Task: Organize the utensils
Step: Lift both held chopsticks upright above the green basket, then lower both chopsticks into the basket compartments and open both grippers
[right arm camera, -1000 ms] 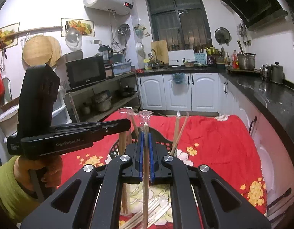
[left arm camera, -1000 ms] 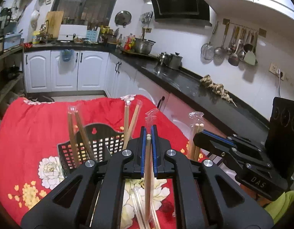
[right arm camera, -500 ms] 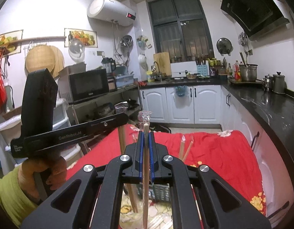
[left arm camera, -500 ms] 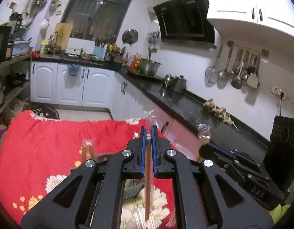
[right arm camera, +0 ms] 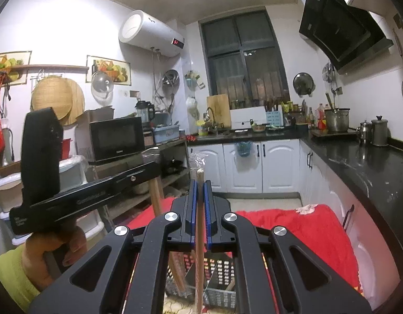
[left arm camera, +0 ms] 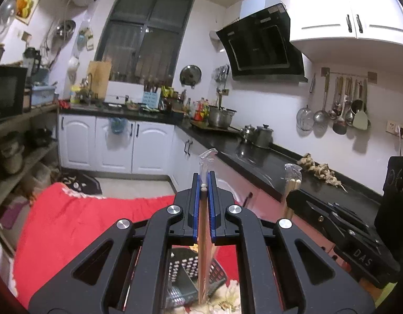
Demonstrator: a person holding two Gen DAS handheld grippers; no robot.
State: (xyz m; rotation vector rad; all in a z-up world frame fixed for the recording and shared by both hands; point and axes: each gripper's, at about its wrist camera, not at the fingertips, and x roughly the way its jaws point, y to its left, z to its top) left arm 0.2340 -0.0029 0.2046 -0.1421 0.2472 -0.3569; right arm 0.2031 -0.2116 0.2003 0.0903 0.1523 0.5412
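I'm holding two wrapped chopstick pairs upright above the black slotted basket (right arm camera: 214, 277). My left gripper (left arm camera: 204, 183) is pinching one wrapped pair (left arm camera: 202, 235), and my right gripper (right arm camera: 198, 185) is pinching the other wrapped pair (right arm camera: 199, 235), each hanging toward the basket. The basket is sitting on the red floral tablecloth (left arm camera: 70, 222), with the black countertop (right arm camera: 371, 167) beyond it.
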